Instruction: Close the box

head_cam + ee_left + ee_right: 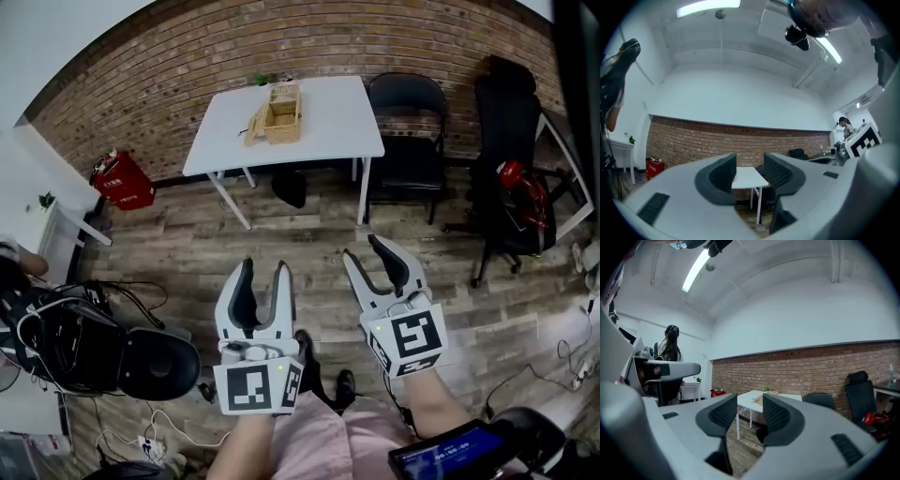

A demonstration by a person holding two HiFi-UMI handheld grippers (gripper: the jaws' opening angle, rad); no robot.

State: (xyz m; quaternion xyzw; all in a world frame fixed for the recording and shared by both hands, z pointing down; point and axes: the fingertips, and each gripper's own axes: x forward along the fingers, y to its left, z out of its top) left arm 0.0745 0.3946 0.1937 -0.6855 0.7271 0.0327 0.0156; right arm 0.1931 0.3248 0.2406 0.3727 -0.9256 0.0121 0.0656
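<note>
A small wicker box (pixel 282 113) stands on a white folding table (pixel 328 122) far ahead by the brick wall, with its lid (pixel 255 123) swung open to the left. Both grippers hang over the wooden floor, well short of the table. My left gripper (pixel 264 269) is open with nothing between its fingers, and so is my right gripper (pixel 364 249). In the left gripper view the open left gripper (pixel 750 166) frames the table (pixel 749 178). The right gripper view shows the open right gripper (pixel 750 411) with the table (pixel 751 400) and the box (pixel 771 393) beyond it.
Two black chairs (pixel 409 131) stand right of the table, the farther one carrying a red-and-black bag (pixel 525 192). A dark bag (pixel 291 187) lies under the table. A red case (pixel 122 180) sits at the left wall. Cables and black gear (pixel 94 347) crowd the floor at the left.
</note>
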